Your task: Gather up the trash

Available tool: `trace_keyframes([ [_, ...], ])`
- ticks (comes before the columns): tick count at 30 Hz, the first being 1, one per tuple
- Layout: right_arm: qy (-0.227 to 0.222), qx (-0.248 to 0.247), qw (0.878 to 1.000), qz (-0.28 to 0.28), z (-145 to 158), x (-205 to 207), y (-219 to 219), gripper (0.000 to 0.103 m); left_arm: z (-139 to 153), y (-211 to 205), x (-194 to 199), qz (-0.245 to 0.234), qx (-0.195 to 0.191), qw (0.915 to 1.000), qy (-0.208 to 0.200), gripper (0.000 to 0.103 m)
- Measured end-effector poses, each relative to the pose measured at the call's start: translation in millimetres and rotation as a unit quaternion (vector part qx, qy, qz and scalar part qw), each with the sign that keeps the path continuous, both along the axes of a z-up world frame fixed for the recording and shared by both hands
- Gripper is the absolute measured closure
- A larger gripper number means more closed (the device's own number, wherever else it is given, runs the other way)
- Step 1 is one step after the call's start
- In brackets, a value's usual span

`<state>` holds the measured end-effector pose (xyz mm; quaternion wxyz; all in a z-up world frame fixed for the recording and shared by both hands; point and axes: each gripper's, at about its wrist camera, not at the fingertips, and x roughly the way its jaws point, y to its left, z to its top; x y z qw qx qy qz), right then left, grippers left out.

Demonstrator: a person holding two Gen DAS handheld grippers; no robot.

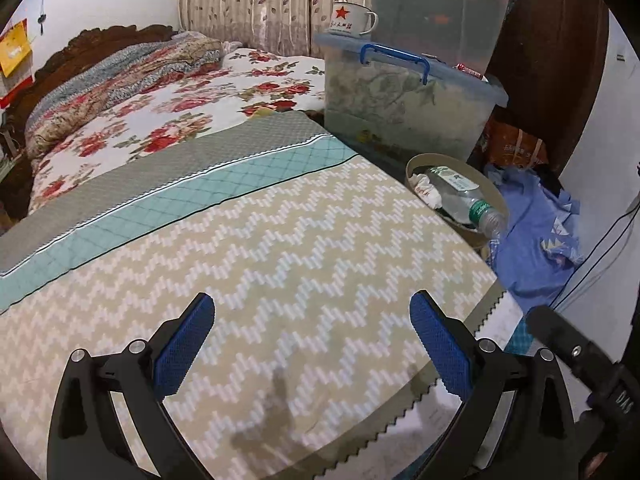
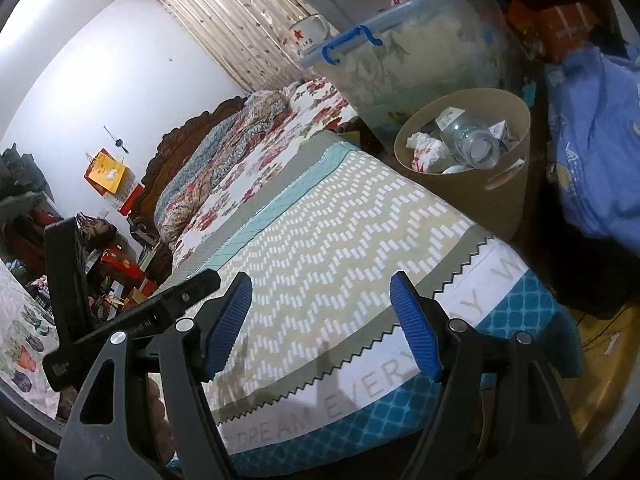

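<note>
Crumpled paper (image 2: 426,148) perhaps hides the bin's (image 2: 508,196) bottom.

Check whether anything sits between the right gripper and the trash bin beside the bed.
Nothing visible does. The right gripper is open and empty over the zigzag bedspread, and only flat bedspread lies between it and the bin. The bin top is open, already holding a plastic bottle and crumpled paper.

- A bedroom in a lived-in home.
- Bed (image 1: 168,128) with rose-print sheet, folded quilts (image 1: 112,80) and carved wooden headboard (image 2: 180,148) far left.
- Leaf-print curtain (image 1: 260,0) at the far wall.
- Stacked plastic storage boxes (image 1: 404,108), enamel mug (image 1: 352,20) on top.
- Clothes heaped right (image 1: 536,240).
</note>
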<state>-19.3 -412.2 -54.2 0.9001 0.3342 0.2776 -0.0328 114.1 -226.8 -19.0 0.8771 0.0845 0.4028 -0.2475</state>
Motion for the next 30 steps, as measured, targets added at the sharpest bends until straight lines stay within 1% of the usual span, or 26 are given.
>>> trace_keyframes([
  [2, -0.001, -0.004, 1.0, 0.0, 3, -1, 4, 0.03, 2, 5, -4, 0.007, 0.008, 0.9999, -0.007, 0.009],
  [5, -0.007, -0.01, 1.0, -0.003, 9, -7, 11, 0.03, 4, 12, -9, 0.01, 0.007, 0.9999, -0.007, 0.009],
  [12, -0.011, -0.009, 1.0, -0.008, 16, -14, 21, 0.029, 14, 25, -24, 0.015, 0.011, 0.9991, -0.038, 0.009],
  [20, -0.022, -0.013, 1.0, -0.008, 22, -17, 28, 0.025, 24, 34, -33, 0.031, 0.022, 0.9966, -0.073, 0.009],
  [27, -0.033, -0.019, 0.999, -0.024, 27, -23, 27, 0.017, 30, 33, -41, 0.037, 0.032, 0.994, -0.098, 0.009],
  [30, -0.039, -0.025, 0.998, -0.03, 29, -26, 27, 0.016, 33, 31, -46, 0.042, 0.04, 0.9921, -0.111, 0.009],
])
